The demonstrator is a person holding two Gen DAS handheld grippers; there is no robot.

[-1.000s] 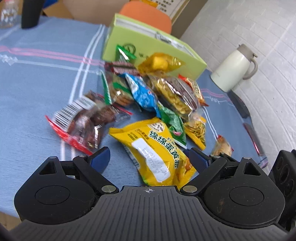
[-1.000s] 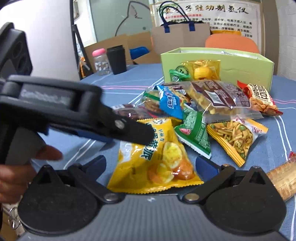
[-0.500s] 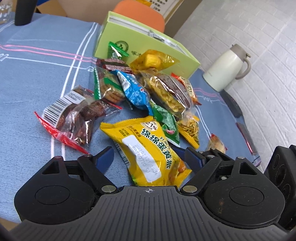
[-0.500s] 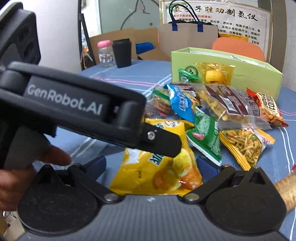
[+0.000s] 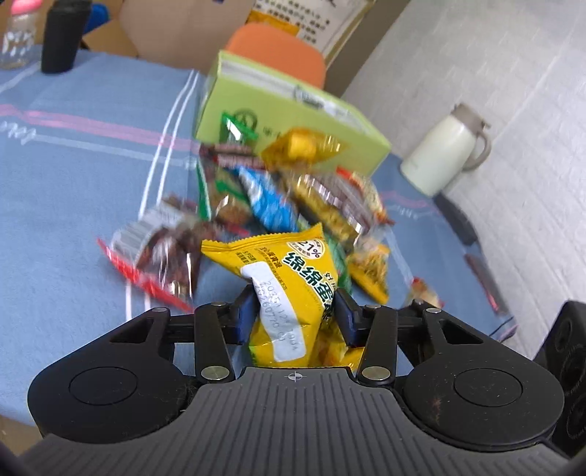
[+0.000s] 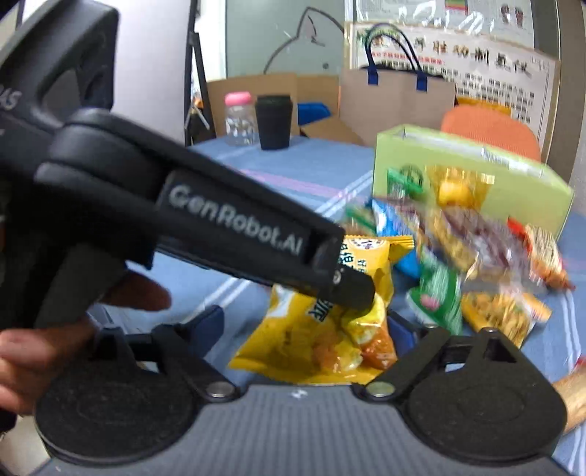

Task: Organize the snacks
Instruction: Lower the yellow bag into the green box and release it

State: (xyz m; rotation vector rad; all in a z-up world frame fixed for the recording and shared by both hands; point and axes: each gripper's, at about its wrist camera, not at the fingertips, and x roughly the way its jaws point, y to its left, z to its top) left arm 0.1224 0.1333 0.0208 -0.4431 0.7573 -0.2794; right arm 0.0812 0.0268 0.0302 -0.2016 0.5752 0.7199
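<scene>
In the left wrist view, the left gripper (image 5: pixel 295 311) is clamped on the yellow packet (image 5: pixel 289 289); both blue fingers (image 5: pixel 246 311) press into its sides and the packet crumples between them, its top edge sticking up toward the snack pile (image 5: pixel 278 205). The pile, blurred, lies on the blue tablecloth (image 5: pixel 73 190), running up to the front wall of the green box (image 5: pixel 289 121), with one packet leaning on that wall. Left of the pile the cloth is open out to a black cup (image 5: pixel 60 34) and a small bottle (image 5: pixel 18 33) near the far edge. Right of the pile a white jug (image 5: pixel 445 153) stands near the table's rim, with a narrow strip of cloth between.

In the right wrist view, the right gripper (image 6: pixel 307 329) has its jaws spread wide, nothing between them but the lower end of the yellow packet (image 6: pixel 315 340) on the cloth. The left gripper's (image 6: pixel 351 289) black body crosses from the left and pinches the packet's upper part. The green box (image 6: pixel 472 175) stands behind the pile (image 6: pixel 468 256), its top open. Bare cloth (image 6: pixel 293 172) lies between the pile and the cup (image 6: pixel 274 122)
</scene>
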